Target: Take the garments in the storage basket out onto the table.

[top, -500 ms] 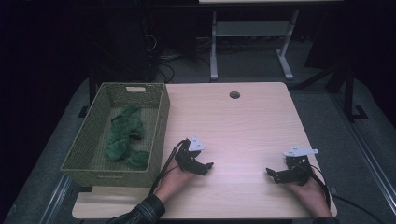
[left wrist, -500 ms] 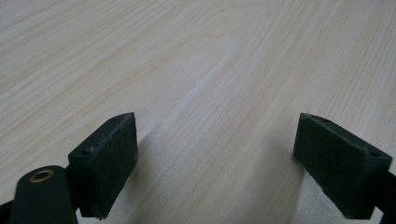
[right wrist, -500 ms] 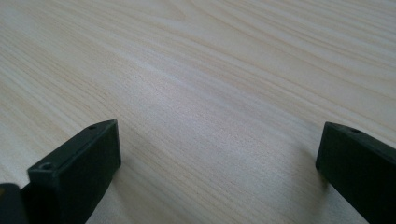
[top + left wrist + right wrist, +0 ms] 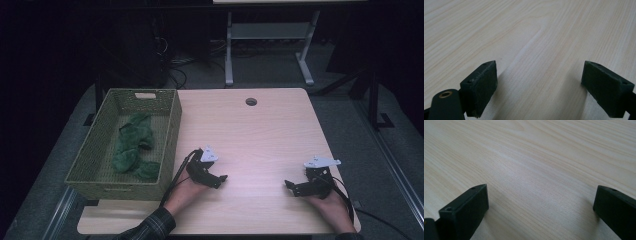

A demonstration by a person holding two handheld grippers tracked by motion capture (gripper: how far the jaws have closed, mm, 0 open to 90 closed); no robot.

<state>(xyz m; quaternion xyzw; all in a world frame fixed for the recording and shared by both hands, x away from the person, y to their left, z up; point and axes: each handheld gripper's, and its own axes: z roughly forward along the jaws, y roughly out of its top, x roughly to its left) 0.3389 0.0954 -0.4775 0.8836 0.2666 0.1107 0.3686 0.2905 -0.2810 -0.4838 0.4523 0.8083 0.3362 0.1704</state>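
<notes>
on the pale wooden table [image 4: 260, 130], near the person's edge, both grippers rest low with nothing in them. the left gripper [image 4: 220, 178] has its jaws spread wide, and its own view looks down at bare wood between its two dark pads [image 4: 480, 86]. the right gripper [image 4: 290, 186] also has its jaws spread wide over bare wood, with one pad [image 4: 466, 211] at each side of its view.

the things nearest to the work are the green cloth pieces [image 4: 131, 147]. they lie in a heap inside the woven green basket [image 4: 172, 131], which sits on the left side of the table. the heap runs long from the far end of the basket toward the near end, the same way the basket runs.

from the left gripper, the cloth pieces lie to its left and a little farther away, over the basket's near wall. the left gripper is just beside the basket, while the right gripper is well apart from it, across the table. so the left hand looks like the one to reach in, and it would need to lift over the wall first.

compared with the picture from a moment ago, nothing looks different: both hands, the basket and the cloth pieces sit in the same spots.
</notes>
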